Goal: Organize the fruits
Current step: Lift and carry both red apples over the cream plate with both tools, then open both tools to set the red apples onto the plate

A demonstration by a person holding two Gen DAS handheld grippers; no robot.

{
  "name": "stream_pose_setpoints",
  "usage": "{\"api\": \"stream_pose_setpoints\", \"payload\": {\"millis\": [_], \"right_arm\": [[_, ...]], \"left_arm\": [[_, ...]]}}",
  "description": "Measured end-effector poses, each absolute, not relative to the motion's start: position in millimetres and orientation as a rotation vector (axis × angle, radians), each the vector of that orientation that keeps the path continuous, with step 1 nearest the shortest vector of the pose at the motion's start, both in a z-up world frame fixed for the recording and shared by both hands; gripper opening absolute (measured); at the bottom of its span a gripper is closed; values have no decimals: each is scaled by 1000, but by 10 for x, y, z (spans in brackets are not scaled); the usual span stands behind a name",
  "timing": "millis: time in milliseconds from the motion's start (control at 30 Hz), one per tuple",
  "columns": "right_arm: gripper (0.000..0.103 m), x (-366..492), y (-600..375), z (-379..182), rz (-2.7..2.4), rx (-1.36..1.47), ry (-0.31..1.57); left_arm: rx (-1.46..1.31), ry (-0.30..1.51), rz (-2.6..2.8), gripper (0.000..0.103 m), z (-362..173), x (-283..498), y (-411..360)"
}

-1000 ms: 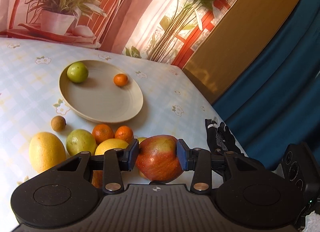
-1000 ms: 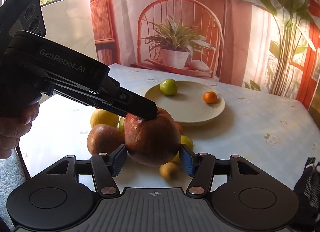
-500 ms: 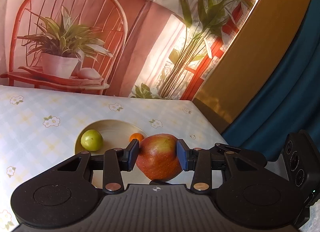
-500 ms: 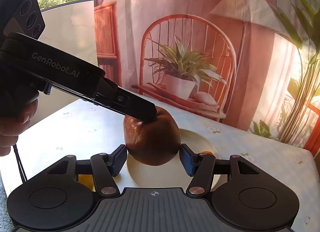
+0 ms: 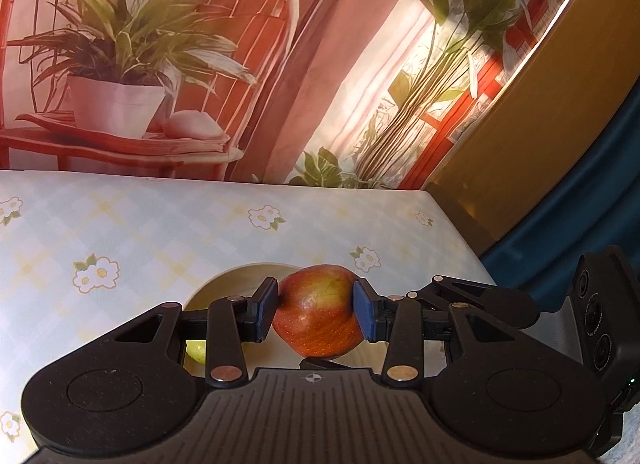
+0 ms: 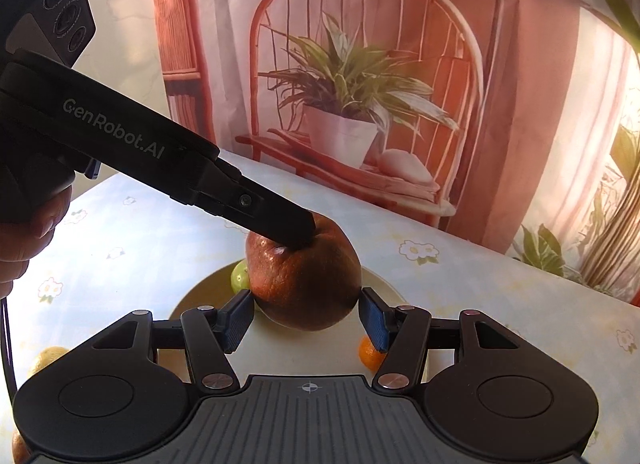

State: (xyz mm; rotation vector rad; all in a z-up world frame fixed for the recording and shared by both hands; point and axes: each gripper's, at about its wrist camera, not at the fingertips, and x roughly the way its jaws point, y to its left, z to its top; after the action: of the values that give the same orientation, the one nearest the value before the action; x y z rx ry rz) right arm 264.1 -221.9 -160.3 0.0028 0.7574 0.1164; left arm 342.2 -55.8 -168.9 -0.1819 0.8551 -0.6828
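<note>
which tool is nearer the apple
Left: the left tool is clamped on the apple. The right tool sits just short of it, pads apart from it.

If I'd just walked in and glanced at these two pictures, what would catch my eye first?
Most likely the red apple, pinched between the blue pads of the left gripper and hanging over a pale plate on the flowered tablecloth. In the right wrist view the right gripper hovers open just in front of it, its pads clear of the fruit. Behind the table hangs a backdrop printed with a red chair and potted plant.
</note>
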Motion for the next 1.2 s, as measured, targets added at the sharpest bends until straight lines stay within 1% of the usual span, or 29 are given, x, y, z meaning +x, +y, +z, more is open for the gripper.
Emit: {"api": "stream_pose_setpoints", "payload": {"millis": [300, 633, 767, 900, 967, 1200], "right_arm": [[54, 2928, -2314, -1938, 110, 5, 807], [54, 3087, -2343, -2072, 101, -20, 844], [54, 3106, -2367, -2079, 97, -14, 840], [55, 3114, -2365, -2086, 78, -14, 837], [57, 3110, -2354, -2085, 67, -18, 841], [57, 2972, -2357, -1972, 30, 6, 829]], "left_arm": [[-199, 921, -662, 44, -1944, 3747, -601], [-209, 943, -634, 43, -2060, 3884, -584], [-216, 936, -622, 40, -2052, 3902, -579], [-188, 922, -612, 40, -2025, 3885, -606], [-158, 910, -603, 40, -1995, 3852, -621], [-122, 867, -573, 40, -1824, 3684, -521]]}}
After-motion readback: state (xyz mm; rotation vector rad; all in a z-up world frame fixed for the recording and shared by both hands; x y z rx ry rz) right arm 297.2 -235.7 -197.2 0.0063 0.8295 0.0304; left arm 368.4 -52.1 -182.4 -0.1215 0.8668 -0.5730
